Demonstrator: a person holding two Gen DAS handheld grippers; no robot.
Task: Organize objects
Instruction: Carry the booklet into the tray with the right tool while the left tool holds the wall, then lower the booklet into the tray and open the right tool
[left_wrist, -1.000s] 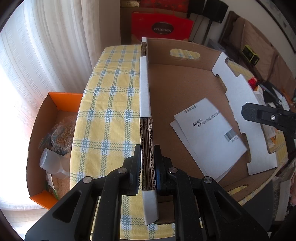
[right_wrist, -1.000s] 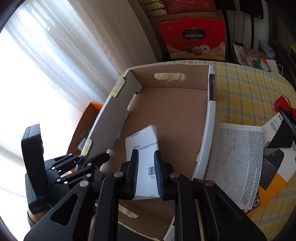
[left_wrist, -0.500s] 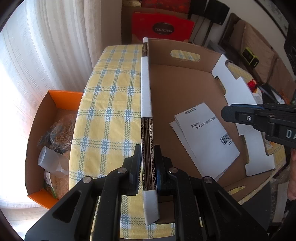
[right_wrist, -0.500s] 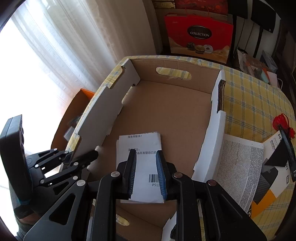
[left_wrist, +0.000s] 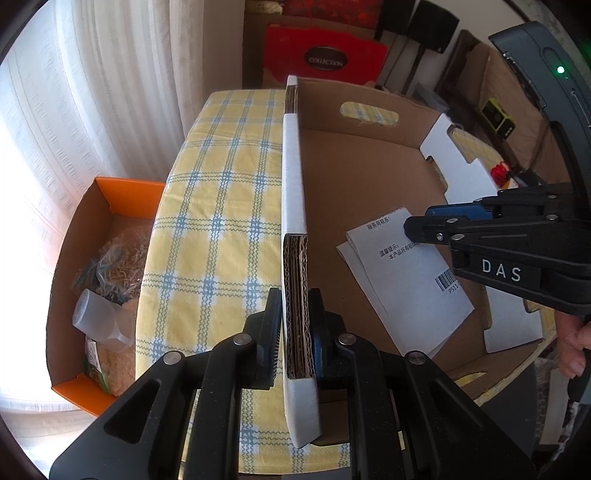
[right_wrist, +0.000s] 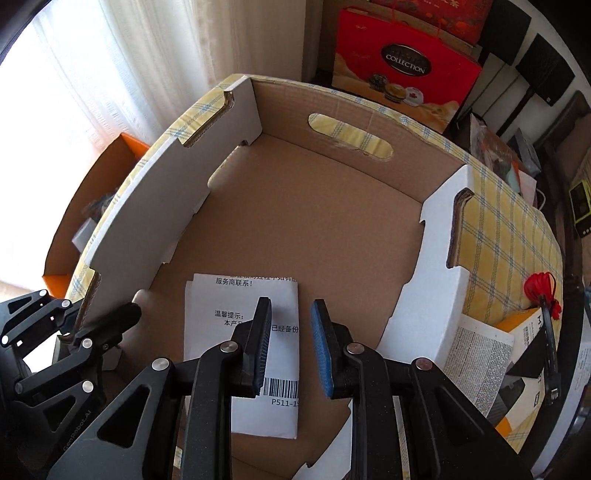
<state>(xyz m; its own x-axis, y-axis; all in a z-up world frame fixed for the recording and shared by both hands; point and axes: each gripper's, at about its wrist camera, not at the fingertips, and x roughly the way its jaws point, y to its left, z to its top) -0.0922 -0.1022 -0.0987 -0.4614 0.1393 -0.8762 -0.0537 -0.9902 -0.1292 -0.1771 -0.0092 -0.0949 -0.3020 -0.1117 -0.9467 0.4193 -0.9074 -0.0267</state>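
Note:
A shallow cardboard box (right_wrist: 332, 206) sits on a table with a yellow checked cloth (left_wrist: 221, 206). White printed sheets with a barcode (right_wrist: 243, 354) lie flat on the box floor, also in the left wrist view (left_wrist: 410, 291). My left gripper (left_wrist: 295, 325) is shut on the box's left side wall (left_wrist: 293, 177). My right gripper (right_wrist: 290, 347) is open and empty, hovering just above the sheets; it also shows in the left wrist view (left_wrist: 417, 225).
An orange box (left_wrist: 107, 266) of bagged items stands below the table on the left. A red gift bag (right_wrist: 402, 70) stands behind the table. A printed leaflet (right_wrist: 476, 362), a black and orange carton (right_wrist: 524, 369) and a red tassel (right_wrist: 541, 291) lie right of the box.
My right gripper has let go of the white sheets, opened, and drawn back above them. The sheets now lie flat on the box floor. My left gripper still holds the box wall.

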